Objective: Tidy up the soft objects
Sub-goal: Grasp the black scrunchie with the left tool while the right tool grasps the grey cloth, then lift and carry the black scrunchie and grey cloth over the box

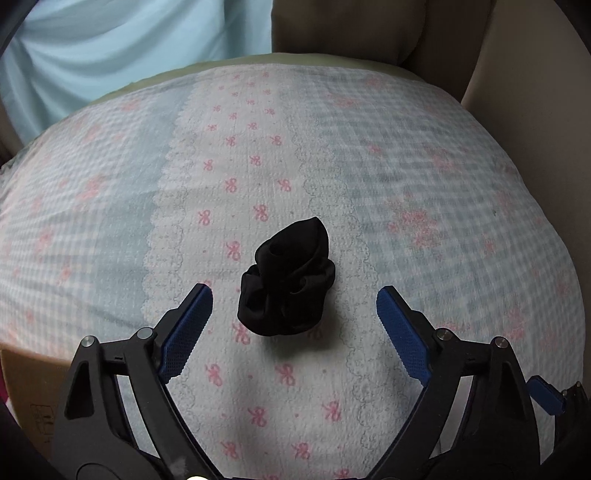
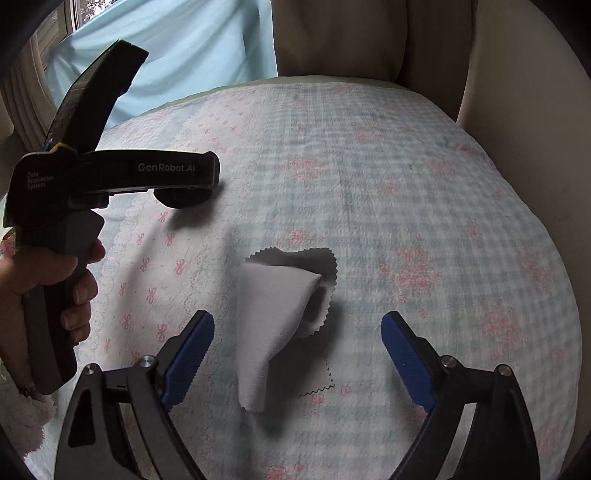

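Observation:
In the left wrist view a black scrunchie point(image 1: 286, 280) lies bunched on the patterned bed cover point(image 1: 406, 184). My left gripper point(image 1: 294, 295) is open, its blue pads either side of the scrunchie, not touching it. In the right wrist view a grey cleaning cloth point(image 2: 280, 317) with zigzag edges lies folded and rumpled on the cover point(image 2: 424, 221). My right gripper point(image 2: 297, 325) is open around it, apart from it. The left gripper's body point(image 2: 110, 173) shows at the left, held by a hand point(image 2: 48, 288), with the scrunchie point(image 2: 181, 197) under it.
A light blue curtain point(image 1: 129, 44) hangs behind the bed at the left, and a beige padded headboard point(image 1: 369, 29) stands at the back right. A cardboard box point(image 1: 29, 391) sits at the bed's lower left edge. The right gripper's blue pad point(image 1: 546, 395) shows at the lower right.

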The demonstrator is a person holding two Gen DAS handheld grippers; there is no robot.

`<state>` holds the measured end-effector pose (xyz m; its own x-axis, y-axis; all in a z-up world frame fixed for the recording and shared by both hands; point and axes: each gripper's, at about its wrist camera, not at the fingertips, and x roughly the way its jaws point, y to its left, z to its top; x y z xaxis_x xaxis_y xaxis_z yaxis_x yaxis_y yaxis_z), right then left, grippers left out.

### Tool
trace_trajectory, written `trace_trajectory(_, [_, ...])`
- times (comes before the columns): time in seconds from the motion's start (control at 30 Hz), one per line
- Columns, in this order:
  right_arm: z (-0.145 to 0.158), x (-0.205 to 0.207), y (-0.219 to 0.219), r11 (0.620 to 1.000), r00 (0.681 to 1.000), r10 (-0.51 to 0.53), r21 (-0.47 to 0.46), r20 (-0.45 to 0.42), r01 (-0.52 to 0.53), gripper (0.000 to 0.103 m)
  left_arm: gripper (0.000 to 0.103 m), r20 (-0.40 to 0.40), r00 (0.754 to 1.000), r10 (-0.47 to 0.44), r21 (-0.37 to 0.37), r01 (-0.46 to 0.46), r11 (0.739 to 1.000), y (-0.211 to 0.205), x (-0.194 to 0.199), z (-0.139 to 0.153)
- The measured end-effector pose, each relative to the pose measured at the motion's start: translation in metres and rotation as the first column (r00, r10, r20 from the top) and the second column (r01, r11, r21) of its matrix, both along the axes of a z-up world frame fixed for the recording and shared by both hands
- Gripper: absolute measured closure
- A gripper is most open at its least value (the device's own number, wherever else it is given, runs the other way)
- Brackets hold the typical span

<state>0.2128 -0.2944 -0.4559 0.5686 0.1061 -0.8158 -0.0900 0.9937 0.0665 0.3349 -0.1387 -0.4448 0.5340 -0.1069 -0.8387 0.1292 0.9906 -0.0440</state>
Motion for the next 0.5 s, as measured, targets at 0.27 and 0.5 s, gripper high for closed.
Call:
trace_trajectory(0.27, [-0.016,0.012,0.021,0.997,0.998,0.059,-0.038,-0.012,-0.060,0.052,0.048,0.000,1.000,-0.010,0.017,0.010,1.000,0.000,0.018,-0.024])
trace_trajectory(0.5, [-0.017,0.021,0.018,0.998,0.998,0.046,-0.037,-0.033,-0.047,0.083,0.081,-0.015,1.000,-0.010,0.005,0.010,1.000,0.002,0.026,-0.028])
